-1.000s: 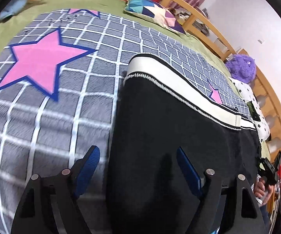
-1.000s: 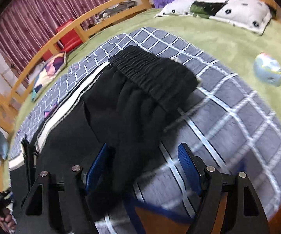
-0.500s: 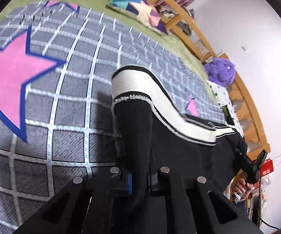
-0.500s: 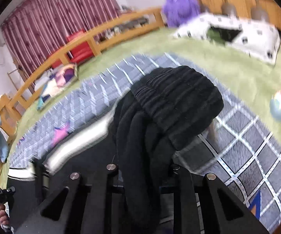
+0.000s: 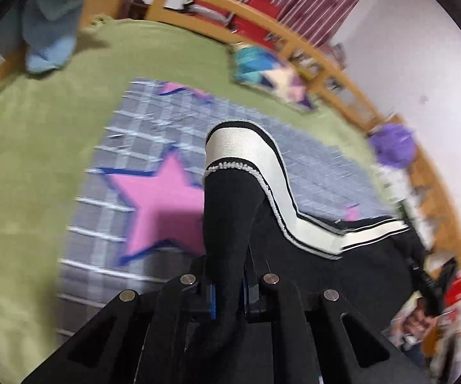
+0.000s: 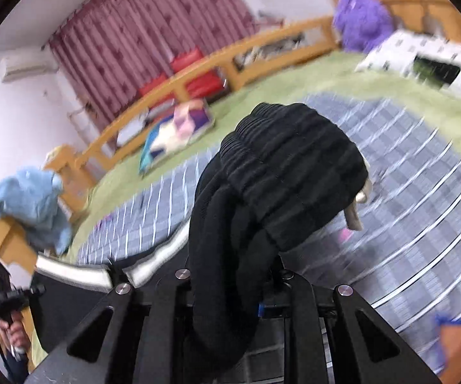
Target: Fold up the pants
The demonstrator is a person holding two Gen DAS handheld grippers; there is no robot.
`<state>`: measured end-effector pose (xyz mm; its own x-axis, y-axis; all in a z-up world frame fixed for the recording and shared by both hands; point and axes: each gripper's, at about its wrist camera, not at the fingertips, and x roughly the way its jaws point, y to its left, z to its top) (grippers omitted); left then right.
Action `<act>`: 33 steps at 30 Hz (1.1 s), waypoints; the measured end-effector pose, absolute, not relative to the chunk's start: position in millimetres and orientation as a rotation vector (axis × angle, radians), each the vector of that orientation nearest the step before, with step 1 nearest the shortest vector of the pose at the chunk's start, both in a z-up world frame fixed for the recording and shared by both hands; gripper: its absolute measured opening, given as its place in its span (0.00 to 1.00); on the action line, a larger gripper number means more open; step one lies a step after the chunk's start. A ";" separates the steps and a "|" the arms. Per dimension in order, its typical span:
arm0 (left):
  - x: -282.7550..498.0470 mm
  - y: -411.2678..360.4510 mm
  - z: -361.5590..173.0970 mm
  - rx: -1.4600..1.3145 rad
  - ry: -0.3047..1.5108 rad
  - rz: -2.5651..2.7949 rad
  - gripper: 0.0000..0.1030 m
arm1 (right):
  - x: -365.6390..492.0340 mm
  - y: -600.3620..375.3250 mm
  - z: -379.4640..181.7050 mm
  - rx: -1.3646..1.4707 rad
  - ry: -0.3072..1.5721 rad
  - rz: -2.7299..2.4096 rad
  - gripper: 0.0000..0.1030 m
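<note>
We are at a bed [image 5: 32, 147] covered in green, with a grey checked blanket [image 5: 141, 128] bearing pink stars [image 5: 158, 204] spread over its middle.

The black pants [image 5: 230, 211] are raised off the blanket at both ends. Our left gripper [image 5: 229, 291] has its fingers pinched tight on the cuff end of a leg; the black cloth rises straight up between the blue pads, and the broad white side stripe [image 5: 240, 147] curves over the top and runs away to the right, down toward the rest of the garment that hangs low near the blanket. At the far right of this view a hand [image 5: 417, 320] holds our other gripper.

In the right wrist view, our right gripper [image 6: 227, 300] is clamped on a thick bunch of black cloth at the waist end. The ribbed elastic waistband [image 6: 294, 166] flops over above the fingers, and a pale drawstring tip [image 6: 355, 217] dangles from its right side. The white stripe shows again at the lower left, leading toward the left gripper, which is held in a hand [image 6: 16, 336] at the left edge.

Around the bed: a wooden rail [image 6: 198, 70] along the far side, a multicoloured cushion [image 6: 176, 128] against it, a light blue cloth [image 6: 29, 204] draped over a corner post, a purple plush toy [image 6: 361, 19] beside a spotted white pillow [image 6: 422, 60] at the far right, and dark red curtains [image 6: 153, 35] behind.
</note>
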<state>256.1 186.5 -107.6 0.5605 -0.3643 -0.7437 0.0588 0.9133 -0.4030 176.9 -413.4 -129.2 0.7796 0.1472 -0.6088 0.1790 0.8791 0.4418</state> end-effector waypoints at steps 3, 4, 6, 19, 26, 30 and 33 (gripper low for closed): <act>259.6 180.7 -142.5 -0.205 0.967 -0.107 0.27 | 184.9 -418.3 -175.3 0.491 0.778 -0.131 0.23; 259.8 177.3 -150.1 -0.160 0.968 -0.062 0.30 | 186.5 -421.9 -187.0 0.489 0.818 -0.144 0.28; 259.6 168.8 -164.1 -0.052 0.975 0.030 0.34 | 186.6 -423.4 -198.8 0.462 0.877 -0.127 0.30; 178.9 134.5 -166.9 -0.065 0.950 -0.124 0.74 | 128.2 -328.8 -118.0 0.175 0.846 -0.092 0.41; 141.9 131.9 -177.1 -0.066 0.885 -0.142 0.75 | 142.6 -210.3 -128.4 0.240 0.873 0.263 0.41; 125.8 164.0 -164.8 -0.190 0.894 -0.137 0.75 | 143.8 -164.3 -144.7 0.201 0.906 0.320 0.41; 120.8 186.6 -171.5 -0.219 0.913 -0.082 0.75 | 140.4 -156.2 -168.2 0.225 0.973 0.353 0.13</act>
<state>120.8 186.6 -171.5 0.6100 -0.1630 -0.7755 -0.0227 0.9746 -0.2227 140.4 -156.2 -168.2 0.5122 0.3903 -0.7651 -0.1909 0.9202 0.3417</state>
